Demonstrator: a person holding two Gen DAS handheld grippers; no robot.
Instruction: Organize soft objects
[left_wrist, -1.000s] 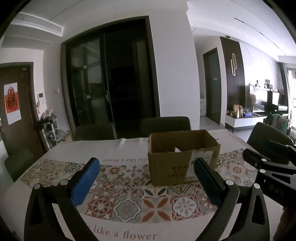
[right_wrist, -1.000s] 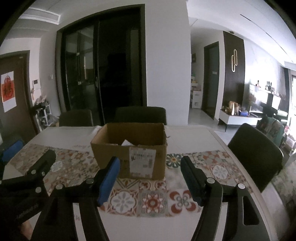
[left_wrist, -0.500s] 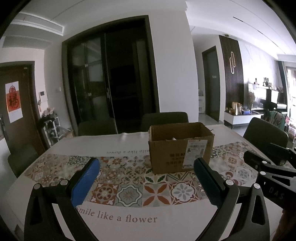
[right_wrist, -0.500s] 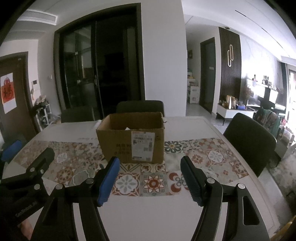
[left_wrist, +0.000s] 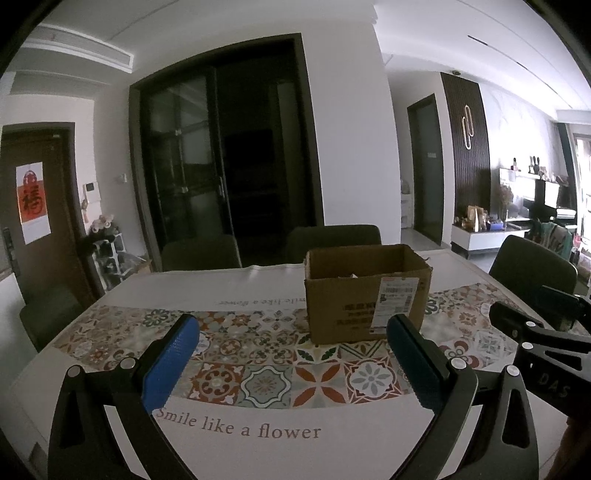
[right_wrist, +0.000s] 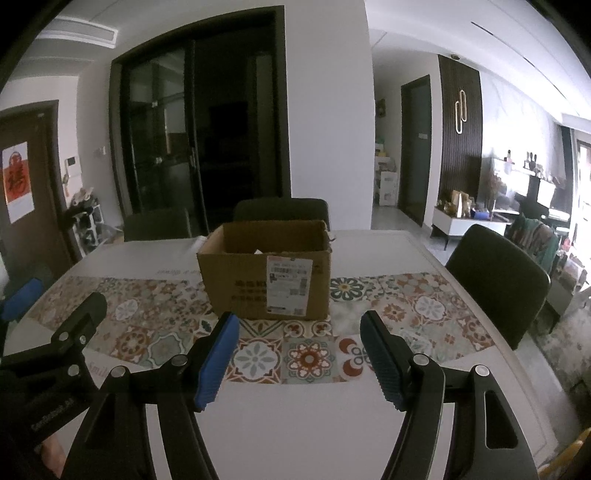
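Note:
An open brown cardboard box (left_wrist: 365, 291) with a white shipping label stands on the patterned table runner; it also shows in the right wrist view (right_wrist: 266, 273). A bit of something pale shows inside it. My left gripper (left_wrist: 293, 360) is open and empty, held above the near part of the table, well short of the box. My right gripper (right_wrist: 299, 354) is open and empty too, facing the box from the near side. No soft objects lie on the table.
The white table (left_wrist: 236, 428) carries a tiled runner (right_wrist: 155, 325) with printed words. Dark chairs stand at the far side (left_wrist: 332, 240) and at the right (right_wrist: 498, 280). Dark glass doors fill the wall behind.
Both grippers have drawn back from the box and toward the near table edge; the box looks smaller and more bare table shows. Both stay open and empty.

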